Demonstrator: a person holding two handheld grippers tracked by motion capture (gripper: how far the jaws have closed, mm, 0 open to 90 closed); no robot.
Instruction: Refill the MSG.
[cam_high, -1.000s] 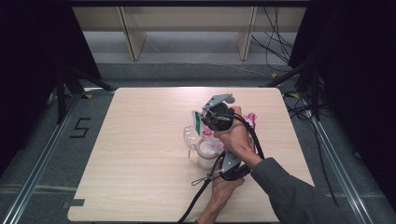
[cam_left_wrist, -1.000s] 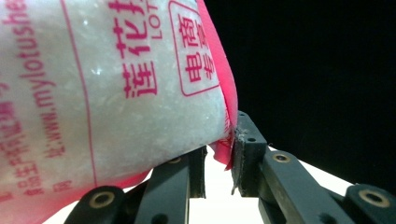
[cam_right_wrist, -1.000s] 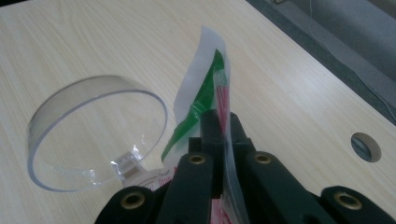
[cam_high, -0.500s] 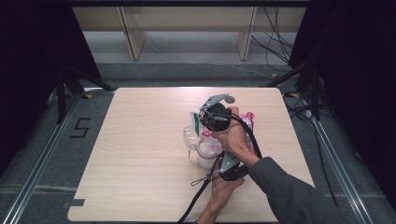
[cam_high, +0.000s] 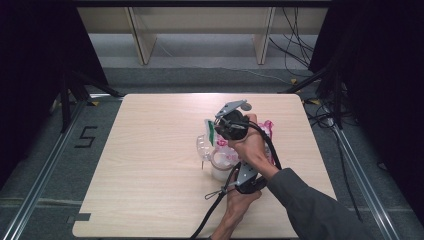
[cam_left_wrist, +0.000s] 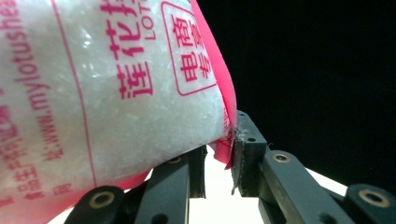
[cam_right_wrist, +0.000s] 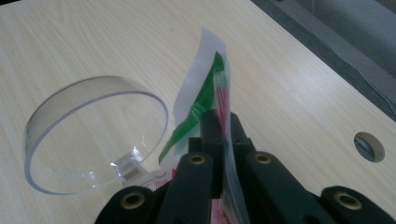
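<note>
Right gripper (cam_high: 216, 131) edged slightly toward 3 o'clock since the earlier frame, clamped on the bag's top edge (cam_right_wrist: 211, 79), left gripper (cam_left_wrist: 219, 161) pinching the pink-printed bag (cam_left_wrist: 107, 88) — bag at table (cam_high: 150, 150) centre-right, clear jar (cam_high: 206, 146) at its 9 o'clock.

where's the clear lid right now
In the high view the clear lid hangs open left of the white jar, mid-table, beside the bag's green-edged corner.

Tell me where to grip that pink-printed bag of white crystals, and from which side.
Grip the bag by its flat sealed edges, not the bulging middle, coming in edge-on so both fingers meet film. The right gripper is pinched on the thin green-and-white top strip, and the left gripper holds the pink side seam. The full belly looks too fat and slack to pinch.
</note>
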